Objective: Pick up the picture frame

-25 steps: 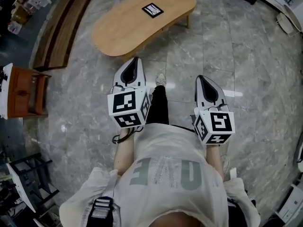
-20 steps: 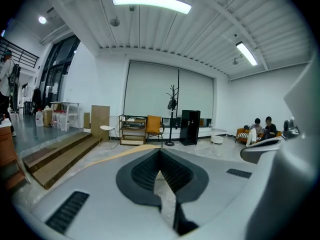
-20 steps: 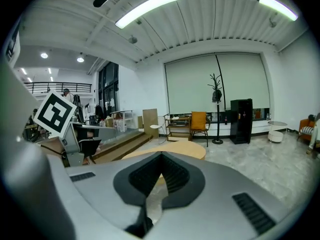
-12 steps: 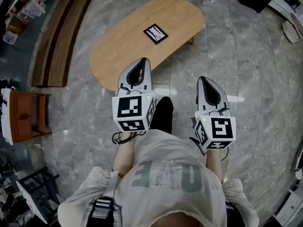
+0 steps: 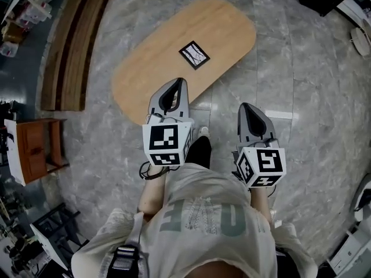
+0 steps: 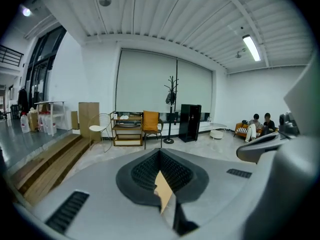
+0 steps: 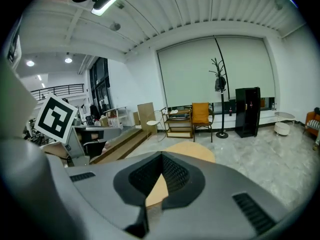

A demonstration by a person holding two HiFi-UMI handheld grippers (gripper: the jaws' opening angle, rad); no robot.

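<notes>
**Head view.** The picture frame (image 5: 194,55) lies flat on the oval wooden table (image 5: 156,62), near the table's middle. It is well ahead of both grippers and touches neither. Its dark border surrounds a pale picture whose lines are too small to read. The frame sits cornerwise, with one corner toward the person. Its outline is nearly square, so no long axis can be told. The table's own long axis runs from lower left to upper right. The left gripper (image 5: 177,81) points up the picture with its tip over the table's near edge, hiding part of that edge. The right gripper (image 5: 244,105) is over the stone floor (image 5: 290,68), beside the table. The person's pale shirt (image 5: 203,213) hides both hands and most of the legs. Wooden steps (image 5: 69,45) are cut off at the upper left.

**Left gripper view.** The left gripper (image 6: 160,152) has its jaws closed together, with nothing between them. Only a tan wedge of table shows through the notch behind the tips. The gripper body hides the frame.

**Right gripper view.** The right gripper (image 7: 161,155) is likewise closed and empty. The far end of the table (image 7: 192,151) rises above the jaws. The frame is hidden here too. An orange chair (image 7: 201,115) stands by the far wall.
</notes>
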